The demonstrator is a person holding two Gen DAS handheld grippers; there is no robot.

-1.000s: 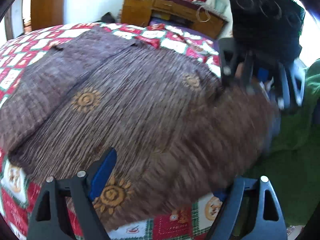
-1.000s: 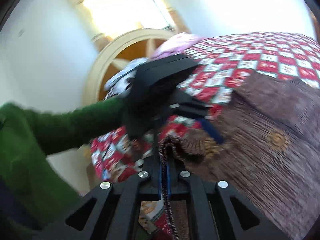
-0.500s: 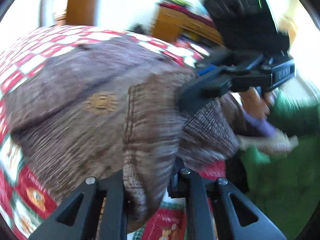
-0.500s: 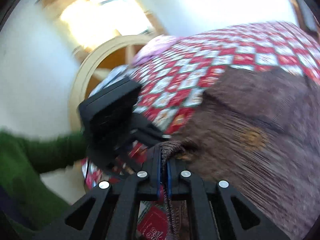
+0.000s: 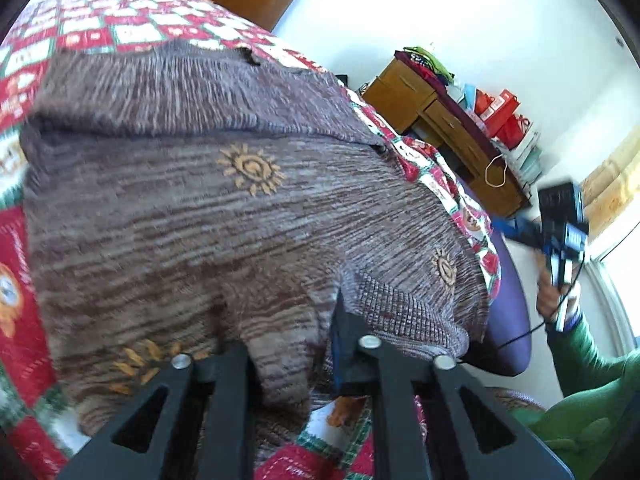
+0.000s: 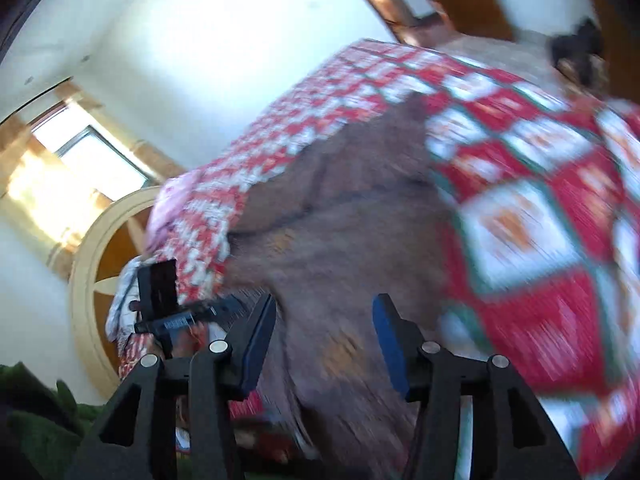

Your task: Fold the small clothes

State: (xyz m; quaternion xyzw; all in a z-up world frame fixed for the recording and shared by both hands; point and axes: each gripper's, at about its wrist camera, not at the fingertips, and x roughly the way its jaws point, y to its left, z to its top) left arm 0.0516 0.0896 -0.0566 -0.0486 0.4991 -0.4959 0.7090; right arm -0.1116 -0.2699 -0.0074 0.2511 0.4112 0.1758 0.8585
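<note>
A brown knitted sweater (image 5: 224, 216) with orange sun motifs lies on the red, white and green patchwork bedspread (image 5: 120, 32). A folded ribbed edge of it drapes between the two fingers of my left gripper (image 5: 292, 344), whose jaws stand apart around the cloth. My right gripper (image 6: 324, 328) is open and empty above the sweater (image 6: 352, 248), which is blurred in that view. The right gripper also shows far off at the right of the left wrist view (image 5: 560, 232), away from the cloth.
A wooden dresser (image 5: 448, 128) with red boxes and clothes stands by the white wall. A purple cushion (image 5: 512, 304) lies past the bed edge. A round cream-framed panel (image 6: 96, 280) and a window (image 6: 80, 160) are behind. My green sleeve (image 5: 592, 392) is at lower right.
The right gripper let go of the sweater's edge, opened and pulled away to the side. The left gripper closed in on the folded hem, carried it across, and its jaws are now parted.
</note>
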